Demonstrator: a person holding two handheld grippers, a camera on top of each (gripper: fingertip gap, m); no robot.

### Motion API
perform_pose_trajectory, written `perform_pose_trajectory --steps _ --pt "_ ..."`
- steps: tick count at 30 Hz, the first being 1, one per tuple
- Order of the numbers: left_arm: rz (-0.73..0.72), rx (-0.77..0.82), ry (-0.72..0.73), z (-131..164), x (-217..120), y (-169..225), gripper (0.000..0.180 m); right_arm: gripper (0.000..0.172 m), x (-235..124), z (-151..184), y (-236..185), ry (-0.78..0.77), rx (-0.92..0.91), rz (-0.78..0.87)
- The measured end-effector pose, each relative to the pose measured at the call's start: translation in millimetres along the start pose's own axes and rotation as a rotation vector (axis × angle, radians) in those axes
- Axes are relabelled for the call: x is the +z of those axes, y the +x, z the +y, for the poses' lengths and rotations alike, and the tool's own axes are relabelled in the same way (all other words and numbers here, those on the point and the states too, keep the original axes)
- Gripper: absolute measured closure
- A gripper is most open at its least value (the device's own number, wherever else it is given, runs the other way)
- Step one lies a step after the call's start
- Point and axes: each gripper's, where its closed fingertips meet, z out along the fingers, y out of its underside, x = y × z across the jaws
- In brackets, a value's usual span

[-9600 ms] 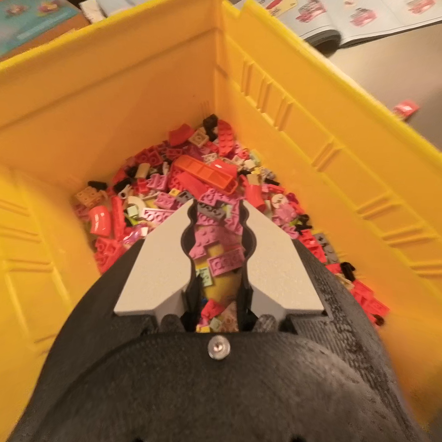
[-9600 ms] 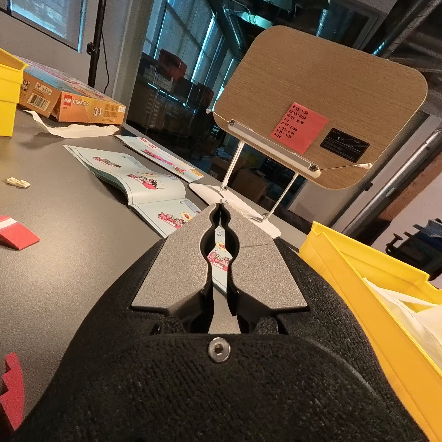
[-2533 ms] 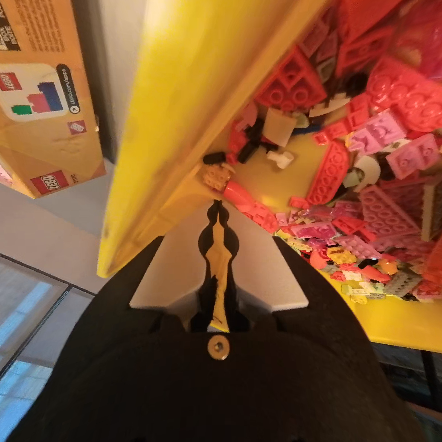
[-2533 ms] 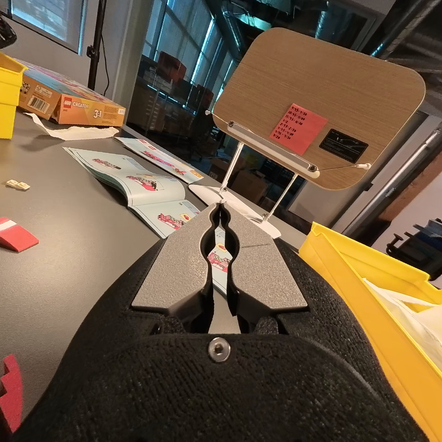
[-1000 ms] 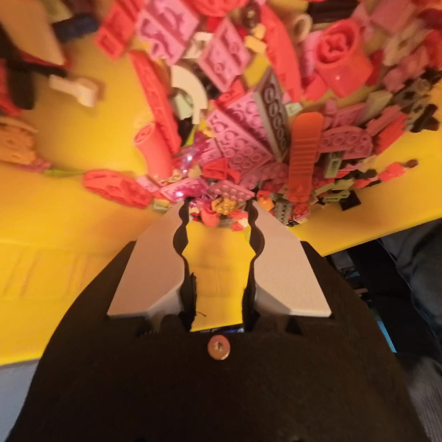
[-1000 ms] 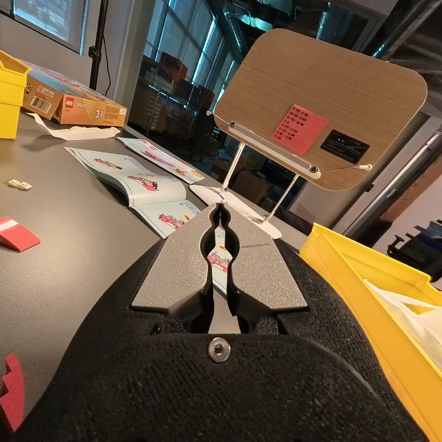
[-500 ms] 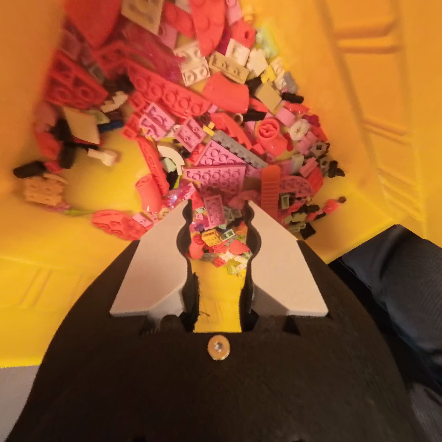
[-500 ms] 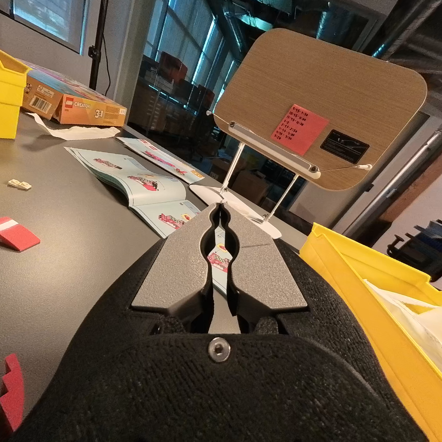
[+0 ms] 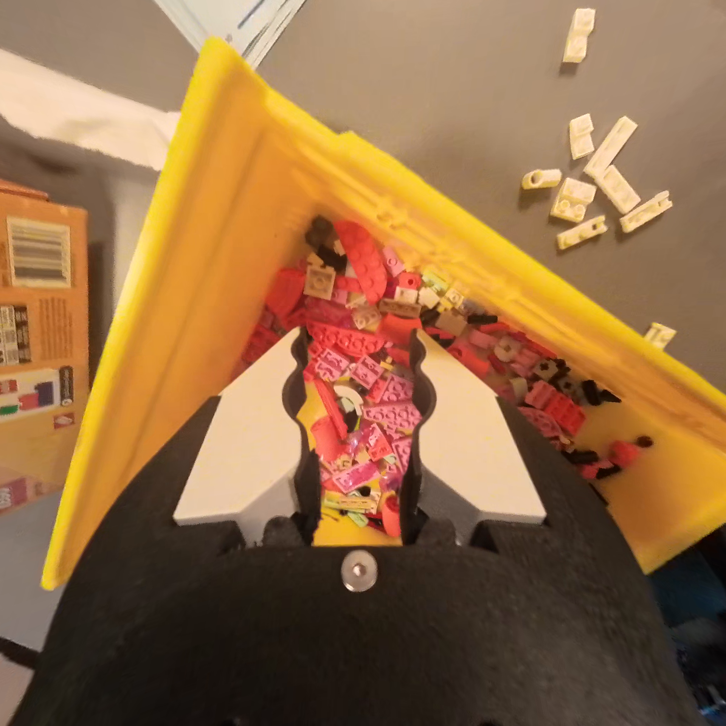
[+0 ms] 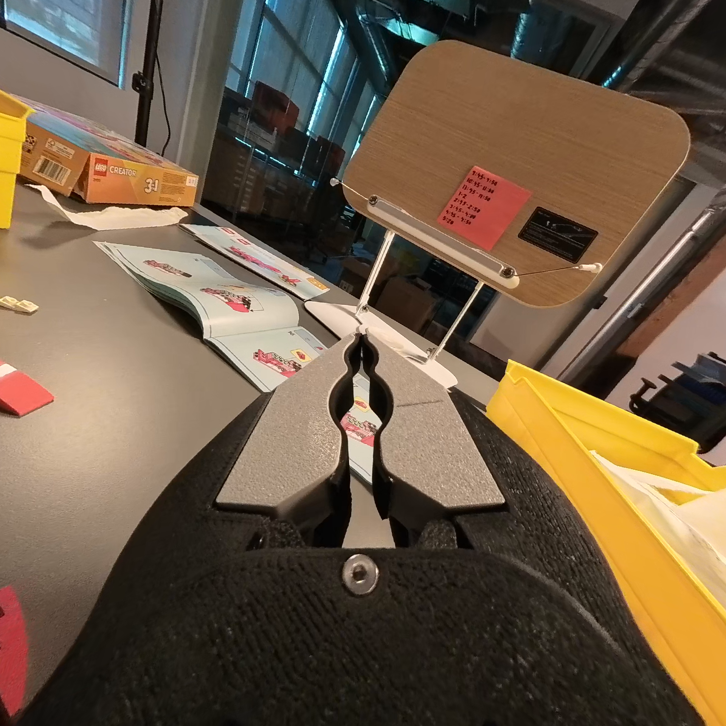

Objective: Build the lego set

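My left gripper is open and hangs above a yellow bin. The bin holds a heap of small red, pink, black and tan building bricks. A red curved plate lies below the gap between the fingertips. Nothing is between the pads. My right gripper is shut with its tips together and nothing in them. It lies low over the grey table, pointing at an open instruction booklet and a wooden book stand.
Several loose cream bricks lie on the table beside the bin. An orange toy box and white paper lie to its left. In the right wrist view there is a second yellow bin, a red sloped piece and the toy box. Left tips to right tips: about 35 cm.
My left gripper pulled back and up out of the bin and turned, so the bin's rim and the table show. Its jaws widened a little. The right gripper stayed still and shut.
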Motion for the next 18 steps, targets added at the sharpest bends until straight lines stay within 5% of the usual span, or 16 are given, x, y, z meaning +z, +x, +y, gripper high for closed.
perform_pose_trajectory --steps 8,18 --pt "0.034 0.095 0.004 -14 22 7 0.086 0.172 0 0 1 0.0 -0.002 0.006" --pt "0.025 0.197 -0.07 6 27 15 0.127 0.172 -1 1 5 -0.001 0.005 0.027"
